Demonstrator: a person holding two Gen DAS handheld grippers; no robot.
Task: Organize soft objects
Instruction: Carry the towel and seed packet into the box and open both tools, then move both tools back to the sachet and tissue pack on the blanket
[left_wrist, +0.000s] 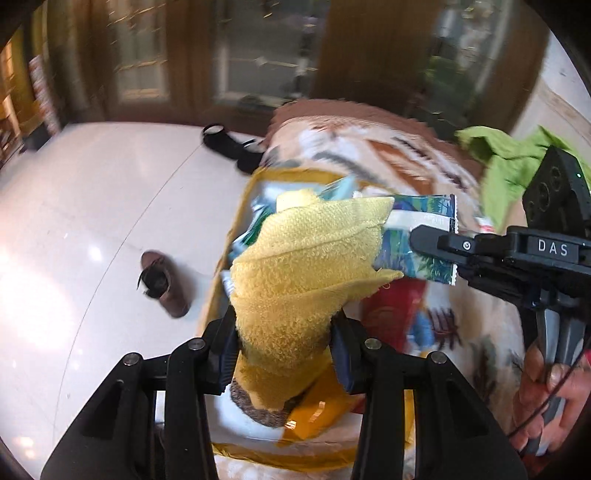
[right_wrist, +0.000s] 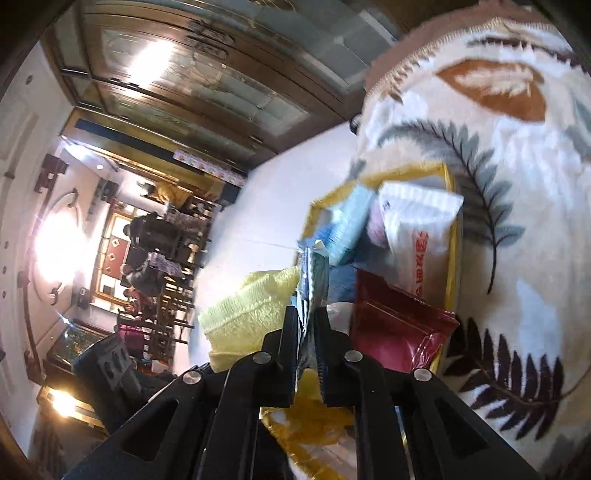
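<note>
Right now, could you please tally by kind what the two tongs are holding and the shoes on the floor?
Yellow towel, in left tongs: 1
Printed packet, in right tongs: 1
Brown shoe on floor: 1
Black shoes on floor: 2
Total: 5

The folded yellow terry towel (left_wrist: 306, 266) hid most of the yellow-rimmed open box (left_wrist: 242, 210). Motion blurred the leaf-patterned fleece blanket (right_wrist: 517, 192); print on the white plastic packet (right_wrist: 417, 221) was unreadable.
</note>
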